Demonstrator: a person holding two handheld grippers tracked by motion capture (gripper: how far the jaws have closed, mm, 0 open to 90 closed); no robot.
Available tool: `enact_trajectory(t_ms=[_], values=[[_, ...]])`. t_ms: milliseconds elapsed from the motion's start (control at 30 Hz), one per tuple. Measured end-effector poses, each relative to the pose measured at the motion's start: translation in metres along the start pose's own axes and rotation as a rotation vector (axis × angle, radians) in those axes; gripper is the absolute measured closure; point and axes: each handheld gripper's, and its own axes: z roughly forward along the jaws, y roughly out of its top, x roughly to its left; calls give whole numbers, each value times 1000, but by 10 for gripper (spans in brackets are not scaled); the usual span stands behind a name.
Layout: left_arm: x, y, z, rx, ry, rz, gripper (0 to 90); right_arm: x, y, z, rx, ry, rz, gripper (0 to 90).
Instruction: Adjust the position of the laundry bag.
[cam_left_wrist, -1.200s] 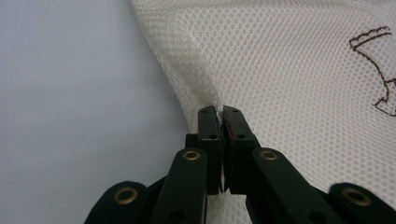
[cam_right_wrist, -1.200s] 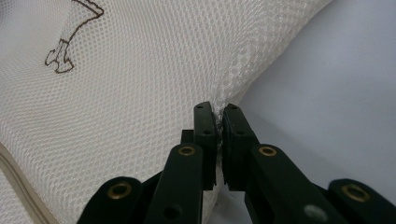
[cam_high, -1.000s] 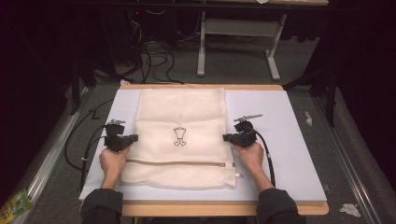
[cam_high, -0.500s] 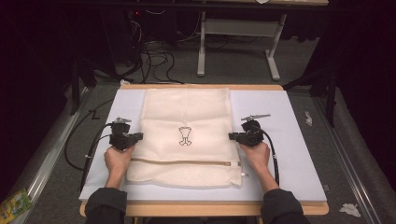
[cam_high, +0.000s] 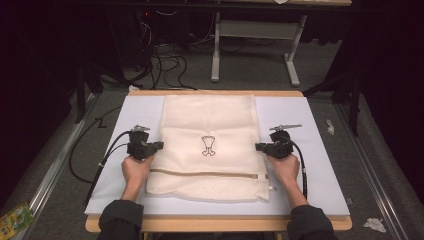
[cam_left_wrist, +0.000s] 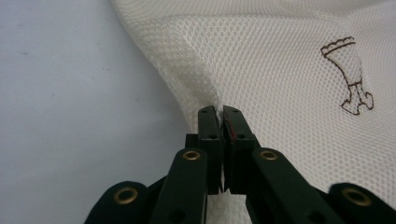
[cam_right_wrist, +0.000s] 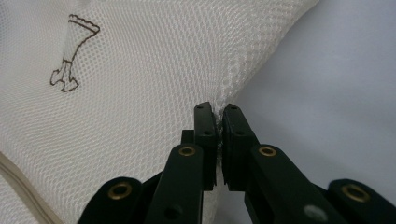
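The mesh bag (cam_high: 209, 145) lies with its long axis from 12 to 6 o'clock; the left gripper (cam_high: 159, 145) pinches its 9 o'clock edge, the right gripper (cam_high: 259, 147) its 3 o'clock edge.

A grey floor (cam_high: 250, 75) is seen beyond the desk's (cam_high: 215, 93) far edge, where cables (cam_high: 165, 57) and a white frame (cam_high: 255, 30) are dimly lit.

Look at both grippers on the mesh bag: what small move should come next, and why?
Probably lift both side edges together and carry them toward the zipper end to fold the mesh bag. The left gripper and right gripper are each shut on a side edge at mid-length, and the bag lies flat on the table.
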Motion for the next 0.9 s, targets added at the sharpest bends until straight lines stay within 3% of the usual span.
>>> enact_trajectory(t_ms=[67,133,433,567,667,900], values=[[-3,2,0,-4,-4,13,875,-2,0,-2,-6,1,3,871],[-9,7,2,18,15,65,875,-11,0,-4,0,4,12,871],[-20,5,11,-1,-20,46,874,-22,-8,-17,-30,-11,30,871],[-25,6,16,2,-20,54,873,-27,-9,-20,-25,-16,30,870],[-32,7,19,7,-24,76,873,-30,-11,-27,-30,-46,33,870],[-40,9,31,6,-26,33,873,-37,-18,-34,-56,-63,69,870]])
